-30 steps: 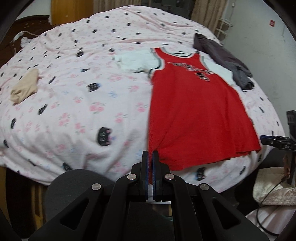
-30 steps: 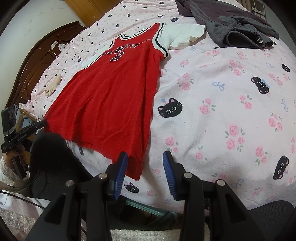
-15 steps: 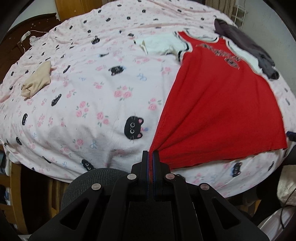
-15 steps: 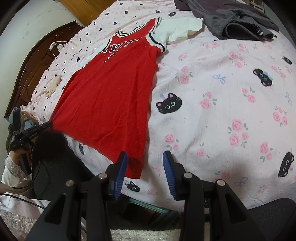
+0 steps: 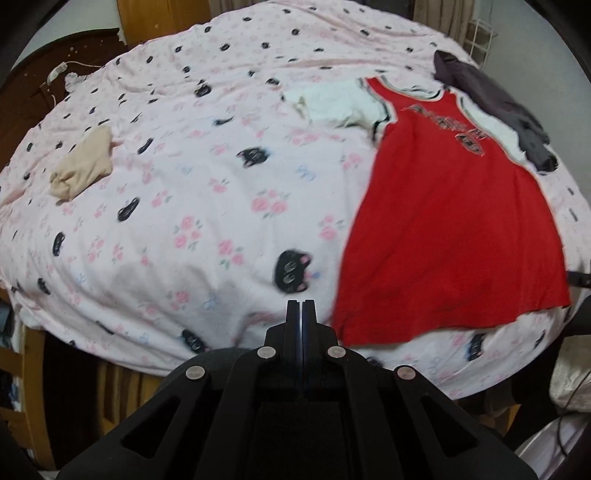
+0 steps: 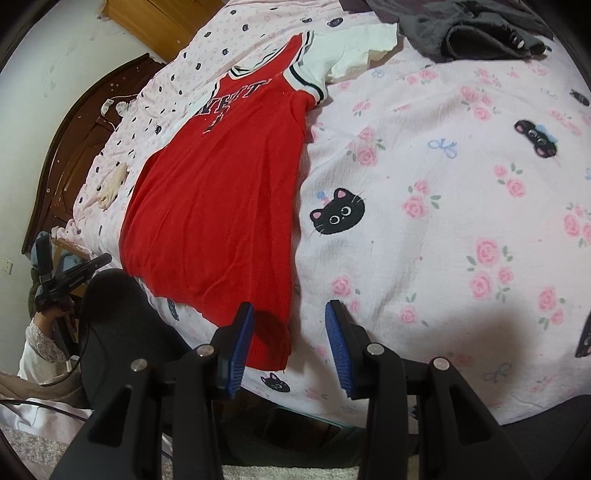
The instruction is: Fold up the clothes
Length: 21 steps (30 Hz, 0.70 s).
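L gripper [image 5: 301, 306]: jaws together, empty.
R gripper [image 6: 290, 325]: jaws apart over jersey [image 6: 221, 192] hem corner.
Risk: R pinches bedsheet [image 6: 443, 221] w/ hem.

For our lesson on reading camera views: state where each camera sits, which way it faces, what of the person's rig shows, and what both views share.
Left wrist: sits on the left claw, facing down across the bed; its shut fingers show.
Right wrist: sits on the right claw, facing down at the bed edge; open blue pads show.
Shared: red jersey, dark clothes.
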Motion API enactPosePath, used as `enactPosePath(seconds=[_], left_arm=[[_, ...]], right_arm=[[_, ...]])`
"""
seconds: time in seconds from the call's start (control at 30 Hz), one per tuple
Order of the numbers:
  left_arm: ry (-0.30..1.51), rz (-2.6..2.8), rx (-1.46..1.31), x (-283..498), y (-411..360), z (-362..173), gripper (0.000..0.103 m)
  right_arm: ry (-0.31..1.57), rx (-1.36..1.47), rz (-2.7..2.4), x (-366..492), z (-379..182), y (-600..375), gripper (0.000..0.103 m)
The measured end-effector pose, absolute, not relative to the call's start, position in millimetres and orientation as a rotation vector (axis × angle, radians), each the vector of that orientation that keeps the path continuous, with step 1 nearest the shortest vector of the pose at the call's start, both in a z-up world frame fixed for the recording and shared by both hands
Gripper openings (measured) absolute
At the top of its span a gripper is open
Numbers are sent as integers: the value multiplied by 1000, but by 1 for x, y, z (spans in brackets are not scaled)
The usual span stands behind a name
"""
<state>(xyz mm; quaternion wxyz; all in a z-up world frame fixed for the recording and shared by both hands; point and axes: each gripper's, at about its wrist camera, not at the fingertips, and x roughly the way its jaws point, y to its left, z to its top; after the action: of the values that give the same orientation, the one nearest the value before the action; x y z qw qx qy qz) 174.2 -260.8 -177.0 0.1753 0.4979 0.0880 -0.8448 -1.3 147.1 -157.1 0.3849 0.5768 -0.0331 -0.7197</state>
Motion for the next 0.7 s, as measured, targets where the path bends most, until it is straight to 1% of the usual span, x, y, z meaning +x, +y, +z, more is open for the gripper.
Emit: enactPosePath(seconds=[0.1, 0.37, 0.53, 0.63, 0.7], left_arm=[[249, -2421, 1405, 166, -256, -173, 0], [248, -2447, 1414, 159, -248, -172, 1], [260, -2455, 1426, 157, -245, -175, 1], [268, -2465, 1434, 155, -243, -176, 1], [273, -2475, 1437, 154, -241, -176, 1]], right_arm=[[-101, 1482, -1808, -5, -165, 141, 43], [-204, 1497, -1748, -12, -177, 144, 43], [-224, 1499, -1711, -8, -180, 142, 42], [-237, 1503, -1698, -8, -181, 140, 41], [-278, 1513, -1674, -10, -183, 142, 37]])
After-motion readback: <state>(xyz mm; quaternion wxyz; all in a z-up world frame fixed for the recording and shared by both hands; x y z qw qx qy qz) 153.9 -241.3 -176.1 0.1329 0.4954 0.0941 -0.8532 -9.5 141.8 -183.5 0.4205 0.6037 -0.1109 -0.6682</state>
